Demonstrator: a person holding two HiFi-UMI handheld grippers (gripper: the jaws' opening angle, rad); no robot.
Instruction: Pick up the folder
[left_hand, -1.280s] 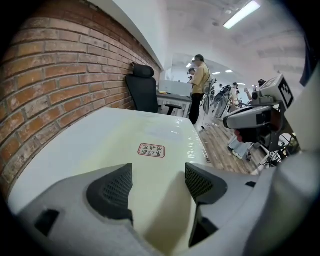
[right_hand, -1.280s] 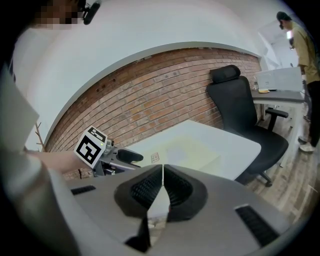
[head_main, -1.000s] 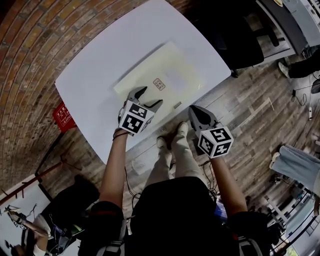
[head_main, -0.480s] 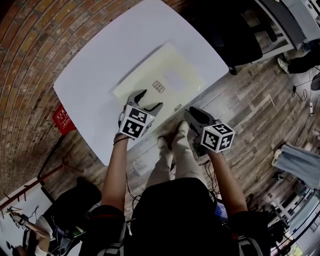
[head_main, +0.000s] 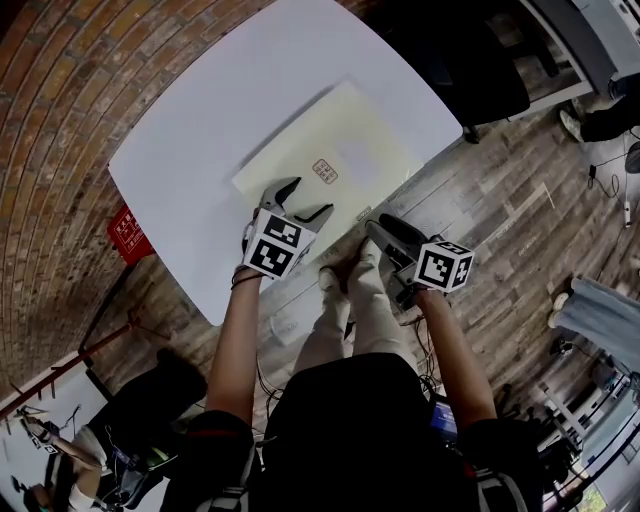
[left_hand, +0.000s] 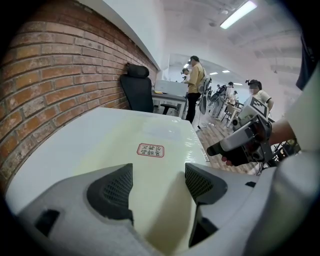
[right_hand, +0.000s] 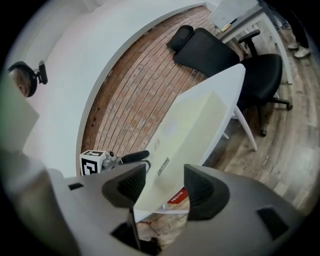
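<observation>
The white counter (head_main: 180, 140) is carrying the flat folder (head_main: 340, 150). The left tool (head_main: 308, 198) is gaping over it. The right tool (right_hand: 165, 175) has just been opening at its edge, gripping nothing. Lifting is not yet done.

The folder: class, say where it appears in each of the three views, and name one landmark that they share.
Head view: folder lies upper centre, on the white table.
Left gripper view: folder fills the centre and lower middle.
Right gripper view: folder runs diagonally through the centre, seen at a shallow angle.
Shared landmark: brick wall.
</observation>
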